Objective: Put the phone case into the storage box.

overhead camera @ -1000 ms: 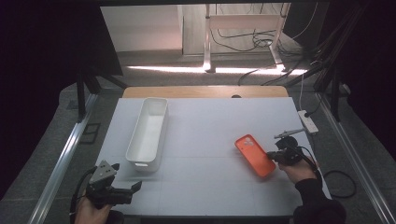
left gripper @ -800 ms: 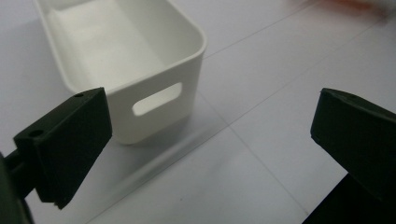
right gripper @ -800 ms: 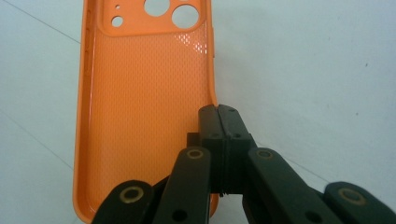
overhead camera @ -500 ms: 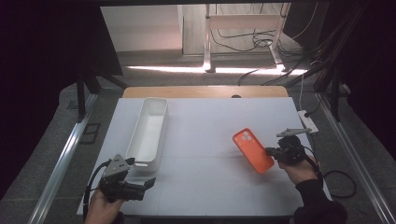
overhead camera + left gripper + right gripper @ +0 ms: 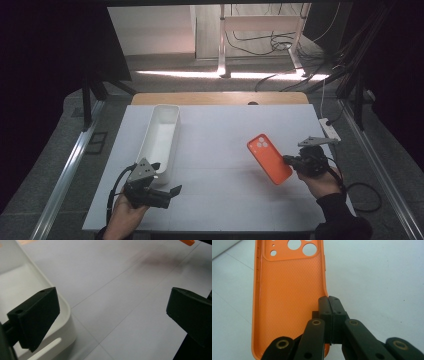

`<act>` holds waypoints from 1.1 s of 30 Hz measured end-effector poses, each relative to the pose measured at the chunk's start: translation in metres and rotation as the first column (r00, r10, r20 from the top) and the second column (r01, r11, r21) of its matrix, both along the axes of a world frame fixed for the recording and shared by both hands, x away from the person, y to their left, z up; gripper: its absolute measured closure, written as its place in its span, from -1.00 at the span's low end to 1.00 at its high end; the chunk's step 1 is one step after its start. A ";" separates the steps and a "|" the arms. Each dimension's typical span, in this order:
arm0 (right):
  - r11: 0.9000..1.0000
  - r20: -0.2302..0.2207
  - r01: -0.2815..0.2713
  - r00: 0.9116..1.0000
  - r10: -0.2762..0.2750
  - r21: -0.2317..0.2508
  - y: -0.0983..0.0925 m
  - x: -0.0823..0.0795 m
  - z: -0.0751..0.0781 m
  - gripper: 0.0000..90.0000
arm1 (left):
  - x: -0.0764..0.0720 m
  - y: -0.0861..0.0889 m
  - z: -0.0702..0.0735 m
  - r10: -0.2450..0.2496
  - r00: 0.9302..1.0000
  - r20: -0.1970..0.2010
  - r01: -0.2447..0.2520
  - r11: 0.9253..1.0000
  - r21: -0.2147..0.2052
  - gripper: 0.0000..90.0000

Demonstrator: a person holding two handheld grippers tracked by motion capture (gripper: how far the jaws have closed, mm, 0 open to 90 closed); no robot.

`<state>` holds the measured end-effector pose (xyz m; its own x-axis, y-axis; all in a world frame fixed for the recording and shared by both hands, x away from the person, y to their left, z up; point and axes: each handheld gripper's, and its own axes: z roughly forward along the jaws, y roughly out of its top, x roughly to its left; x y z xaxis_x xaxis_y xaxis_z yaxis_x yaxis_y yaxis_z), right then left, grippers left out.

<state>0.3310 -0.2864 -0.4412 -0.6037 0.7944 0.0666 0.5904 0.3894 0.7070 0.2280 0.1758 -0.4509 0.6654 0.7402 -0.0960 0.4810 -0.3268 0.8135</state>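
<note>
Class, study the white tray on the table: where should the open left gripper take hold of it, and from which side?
Probably the white tray is best gripped on its near short wall, from above: that thin upright rim fits between the left gripper's open jaws, and its slot handle faces them.

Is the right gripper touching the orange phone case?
Touching. In the right gripper view, the right gripper has its jaws shut on the side wall of the orange phone case.

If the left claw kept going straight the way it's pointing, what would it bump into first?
Probably nothing soon. The left claw, jaws wide apart, points across the bare white table, with the white tray off to one side. Far ahead lies the orange phone case, roughly in line, though depth is hard to judge.
</note>
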 end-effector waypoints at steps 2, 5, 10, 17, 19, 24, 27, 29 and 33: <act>1.000 0.010 0.001 1.000 -0.001 0.009 0.000 -0.001 0.001 0.99 | 0.003 -0.003 0.000 -0.001 1.000 -0.004 0.001 1.000 -0.013 -1.00; 1.000 0.018 0.001 1.000 -0.001 0.013 0.000 -0.001 0.003 0.99 | 0.008 -0.006 0.000 -0.002 1.000 -0.012 0.001 1.000 -0.028 -1.00; 1.000 0.028 -0.001 1.000 0.000 0.014 0.002 -0.003 0.004 0.99 | 0.018 -0.011 -0.001 -0.009 0.999 -0.043 0.008 0.999 -0.040 -1.00; 1.000 0.045 -0.007 0.999 0.006 0.029 0.004 -0.006 0.008 0.99 | 0.033 -0.023 0.001 -0.027 0.997 -0.072 0.024 0.998 -0.051 -1.00; 0.999 0.051 -0.010 0.999 0.008 0.032 0.006 -0.006 0.009 0.99 | 0.036 -0.028 0.001 -0.030 0.998 -0.062 0.028 0.999 -0.047 -1.00; 0.999 0.056 -0.015 0.998 0.013 0.043 0.008 -0.008 0.011 0.99 | 0.041 -0.034 -0.001 -0.043 0.997 -0.068 0.038 0.997 -0.068 -1.00; 0.999 0.061 -0.019 0.998 0.016 0.047 0.010 -0.008 0.011 0.99 | 0.045 -0.038 -0.001 -0.054 0.996 -0.071 0.048 0.995 -0.086 -1.00; 0.999 0.066 -0.021 0.998 0.017 0.048 0.012 -0.009 0.011 0.99 | 0.047 -0.040 0.000 -0.060 0.995 -0.074 0.053 0.994 -0.097 -1.00; 0.998 0.071 -0.030 0.997 0.026 0.055 0.016 -0.010 0.012 0.99 | 0.051 -0.047 0.000 -0.077 0.994 -0.081 0.069 0.993 -0.101 -1.00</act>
